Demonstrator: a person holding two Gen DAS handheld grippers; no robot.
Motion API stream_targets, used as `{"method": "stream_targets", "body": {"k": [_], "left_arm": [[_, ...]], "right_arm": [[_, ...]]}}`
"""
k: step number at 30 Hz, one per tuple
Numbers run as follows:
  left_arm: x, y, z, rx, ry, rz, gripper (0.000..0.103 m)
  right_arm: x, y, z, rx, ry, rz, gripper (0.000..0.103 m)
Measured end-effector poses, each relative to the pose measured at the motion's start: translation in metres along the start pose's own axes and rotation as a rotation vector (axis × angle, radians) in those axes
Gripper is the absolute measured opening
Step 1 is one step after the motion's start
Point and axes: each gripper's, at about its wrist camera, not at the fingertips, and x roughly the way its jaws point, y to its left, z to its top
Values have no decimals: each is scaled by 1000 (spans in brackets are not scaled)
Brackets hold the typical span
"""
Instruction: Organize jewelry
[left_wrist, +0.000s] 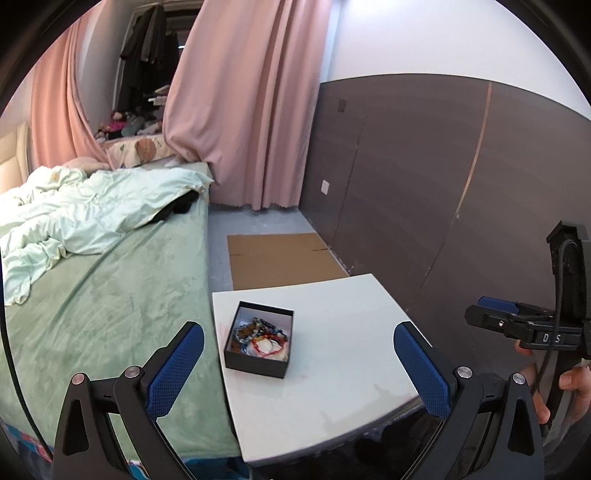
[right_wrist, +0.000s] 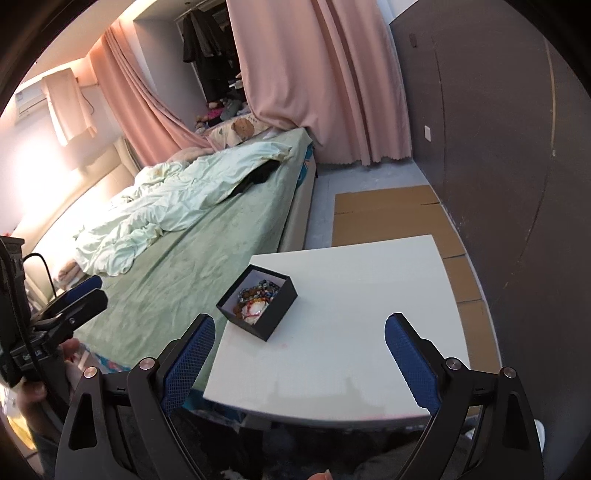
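A small black open box (left_wrist: 259, 339) stands on the left part of a white table (left_wrist: 343, 369). It holds a tangle of jewelry (left_wrist: 260, 338): bead strands and a red cord around something white. The box also shows in the right wrist view (right_wrist: 258, 302), with the jewelry (right_wrist: 255, 299) inside, on the table (right_wrist: 351, 332). My left gripper (left_wrist: 299, 354) is open and empty, above the table's near edge, the box between and beyond its fingers. My right gripper (right_wrist: 301, 350) is open and empty, short of the box. Each gripper shows from the side in the other's view, the right one (left_wrist: 495, 314) and the left one (right_wrist: 86, 295).
A bed with a green sheet (left_wrist: 103, 302) and a crumpled pale duvet (left_wrist: 74, 210) touches the table's left side. Flat cardboard (left_wrist: 280, 258) lies on the floor behind the table. A dark panelled wall (left_wrist: 424, 184) runs along the right. Pink curtains (left_wrist: 240, 103) hang at the back.
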Motion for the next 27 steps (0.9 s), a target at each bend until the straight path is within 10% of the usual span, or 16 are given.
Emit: {"method": "stream_targets", "body": {"k": [27], "left_arm": [[-78, -41, -58, 20, -83, -25, 103]], "right_arm": [[-83, 8, -76, 35, -115, -5, 93]]}}
